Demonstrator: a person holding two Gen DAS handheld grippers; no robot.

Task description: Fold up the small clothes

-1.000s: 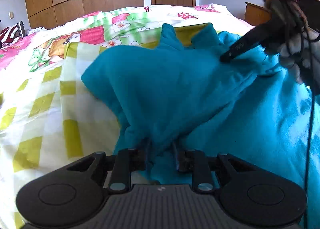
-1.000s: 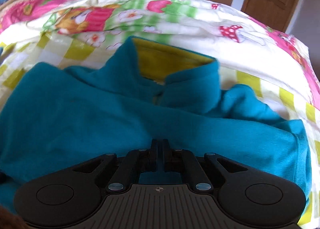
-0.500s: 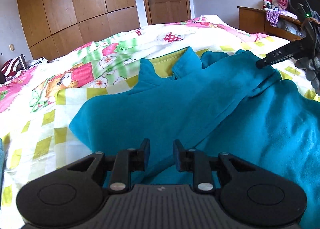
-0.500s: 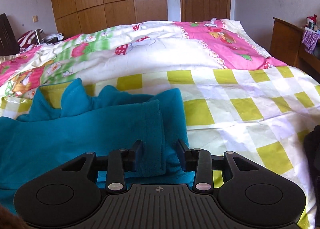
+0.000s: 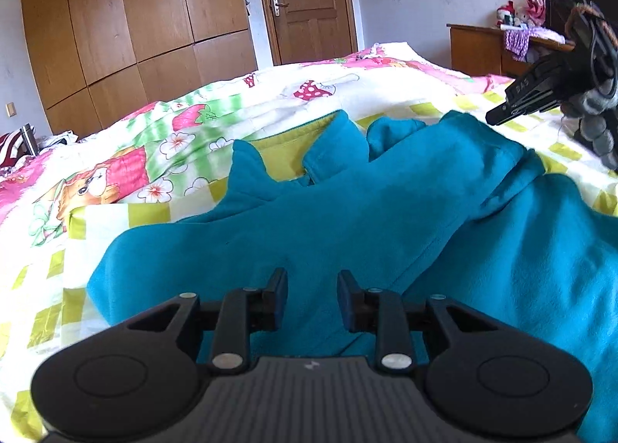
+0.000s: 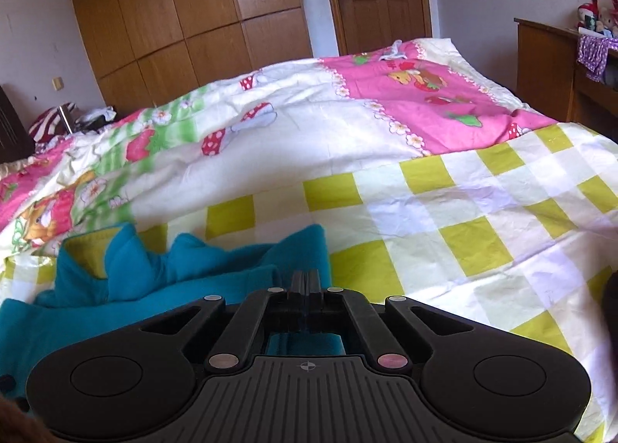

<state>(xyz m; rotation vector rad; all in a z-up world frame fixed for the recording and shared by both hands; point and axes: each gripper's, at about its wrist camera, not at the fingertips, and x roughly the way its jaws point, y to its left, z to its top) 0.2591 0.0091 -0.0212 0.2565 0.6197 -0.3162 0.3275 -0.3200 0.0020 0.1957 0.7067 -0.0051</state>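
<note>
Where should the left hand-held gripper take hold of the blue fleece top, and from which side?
Probably the near-left corner of the blue fleece top, coming from the left, low over the quilt: that edge lies free there, close to the open left hand-held gripper.

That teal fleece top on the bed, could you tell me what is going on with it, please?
A person with a handheld gripper in each hand is folding a teal fleece top with a yellow lining on a bed with a checked and cartoon-print quilt. The left gripper is open over the top, holding nothing. The right gripper is shut and empty, at the top's far edge.
</note>
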